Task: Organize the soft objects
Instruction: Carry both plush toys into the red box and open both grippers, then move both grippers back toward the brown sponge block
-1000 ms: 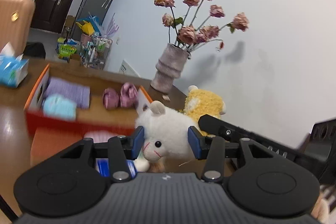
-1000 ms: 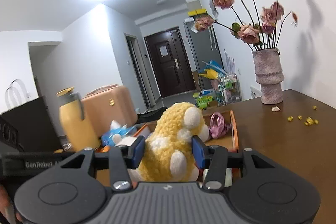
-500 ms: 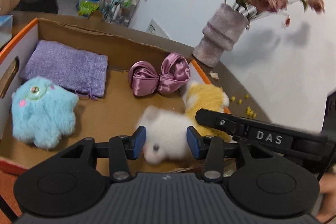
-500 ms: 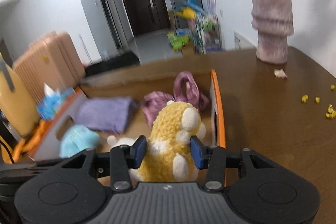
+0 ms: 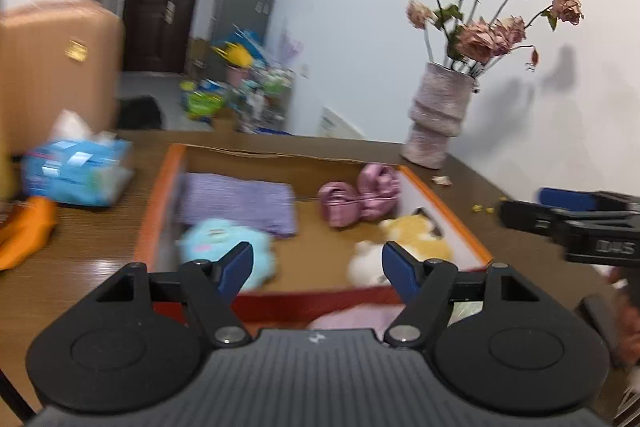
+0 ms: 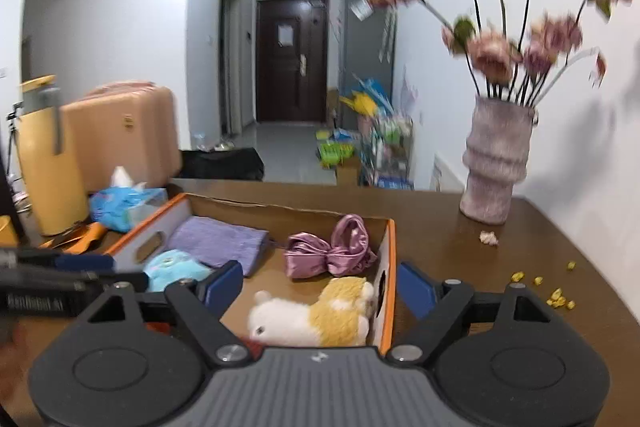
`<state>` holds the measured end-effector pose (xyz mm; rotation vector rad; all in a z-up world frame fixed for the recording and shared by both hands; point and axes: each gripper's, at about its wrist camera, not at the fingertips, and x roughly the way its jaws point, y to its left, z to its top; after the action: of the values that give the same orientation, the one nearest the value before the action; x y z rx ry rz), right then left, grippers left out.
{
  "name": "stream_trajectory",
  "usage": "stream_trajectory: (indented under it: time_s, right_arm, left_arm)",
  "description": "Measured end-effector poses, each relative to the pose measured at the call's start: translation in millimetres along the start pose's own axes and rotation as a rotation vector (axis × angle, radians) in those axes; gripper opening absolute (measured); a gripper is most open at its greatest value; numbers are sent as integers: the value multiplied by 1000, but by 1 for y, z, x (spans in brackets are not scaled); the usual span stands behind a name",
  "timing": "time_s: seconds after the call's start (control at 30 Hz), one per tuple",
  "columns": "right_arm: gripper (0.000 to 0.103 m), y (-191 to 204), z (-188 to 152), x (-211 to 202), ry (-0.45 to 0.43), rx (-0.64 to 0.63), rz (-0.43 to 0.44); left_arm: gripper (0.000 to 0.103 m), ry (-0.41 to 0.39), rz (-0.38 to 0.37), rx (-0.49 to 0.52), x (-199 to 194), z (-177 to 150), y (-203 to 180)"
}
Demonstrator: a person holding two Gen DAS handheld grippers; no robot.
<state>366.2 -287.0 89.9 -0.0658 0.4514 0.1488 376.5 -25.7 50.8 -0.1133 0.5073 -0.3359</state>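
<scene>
Left wrist view: an orange-edged box lies on the brown bench. Inside it, a purple pouch sits at the far left, a pink bow against the far wall, a blue plush at the near left, and a white plush touching a yellow plush at the near right. Left of the box are a tissue pack and something orange, too blurred to name. A vase of dried roses stands beyond the box's far right corner, with yellow crumbs near it. The left tool hangs in front of the box's near wall, fingers spread wide with nothing between them. The right tool juts in from the right edge, above the bench beside the box; its jaws cannot be made out here. A pink thing just below the left tool is mostly hidden.

Right wrist view: the right tool hovers over the box's near right corner, fingers wide apart and empty, the right wall rising between them. The white plush and yellow plush lie together directly below. The bow, pouch and blue plush lie farther in. The left tool enters at the left, blurred. The vase and roses are smeared; crumbs dot the bench. A yellow jug, a suitcase and the tissue pack sit at the left.
</scene>
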Motion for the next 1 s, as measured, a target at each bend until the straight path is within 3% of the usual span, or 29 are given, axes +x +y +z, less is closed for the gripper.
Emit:
stream_trajectory:
  time_s: [0.13, 0.47, 0.73, 1.0]
  right_arm:
    - [84, 23, -24, -45, -33, -42, 23]
    - [85, 66, -84, -118, -25, -9, 96]
    - [85, 84, -124, -153, -3, 18, 133]
    - [83, 87, -130, -144, 2, 89, 187]
  left_arm:
    - [84, -41, 80, 19, -58, -23, 16]
    - [89, -20, 130, -11, -147, -91, 29]
    - [93, -32, 123, -45, -178, -133, 28]
    - [92, -33, 130, -18, -155, -124, 25]
